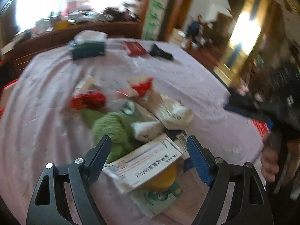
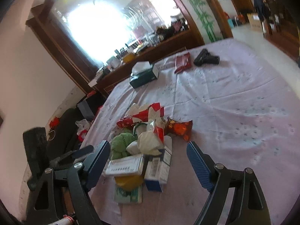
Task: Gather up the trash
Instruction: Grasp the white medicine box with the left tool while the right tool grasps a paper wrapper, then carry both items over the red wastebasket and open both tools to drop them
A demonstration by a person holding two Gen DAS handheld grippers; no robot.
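The trash pile (image 2: 144, 146) lies on the near left part of the table (image 2: 234, 103), which carries a pale lilac cloth. In the pile are a white box (image 2: 124, 166) with printed text, resting on a yellow thing (image 2: 128, 182), a blue-white carton (image 2: 158, 170) just beside it, a green plush (image 2: 121, 144), a crumpled white bag (image 2: 150, 140) and red wrappers (image 2: 179, 127) at the far side.

The left gripper (image 1: 149, 148) hangs over the near end of the pile, its jaws spread wide and holding nothing; the white box (image 1: 144, 163) lies below and between them. The right gripper (image 2: 148, 151) is also above the pile, jaws wide apart and empty.

Well apart, at the far edge, stand a dark green tissue box (image 2: 144, 74), a red packet (image 2: 182, 62) and a black object (image 2: 206, 58).
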